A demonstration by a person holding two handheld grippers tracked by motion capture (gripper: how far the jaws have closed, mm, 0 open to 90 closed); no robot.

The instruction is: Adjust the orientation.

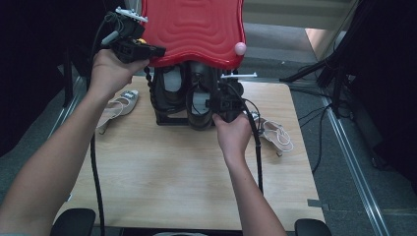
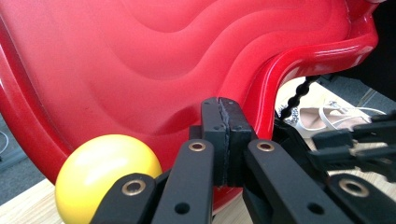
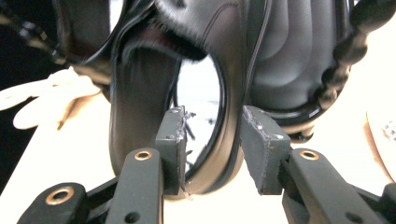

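A person works two grippers at a wooden table (image 1: pixel 172 172) around a black shoe rack (image 1: pixel 169 103) under a raised red lid (image 1: pixel 194 29). At far left, the left gripper (image 1: pixel 147 49) is clamped on the lid's near left edge, its pads pressed tight together over the rim beside a yellow ball (image 2: pixel 107 179); a pink ball (image 1: pixel 240 48) sits at the lid's right corner. The lid looks like stiff, glossy moulded plastic, light but slick, so its rim is the sensible hold.

At centre, one black shoe (image 1: pixel 200 101) stands toe-down in the rack, heel toward the person. The right gripper (image 3: pixel 212 140) straddles its sole edge, jaws partly open, and whether the pads bite cannot be told. The shoe appears light, its upper soft and its sole firm; the stiff rim near the heel seems the best grip.

Counted: two grippers, one red lid, two balls, one black shoe, and two pale sandals, one (image 1: pixel 118 105) on the table left of the rack, the other (image 1: pixel 275 132) to its right.
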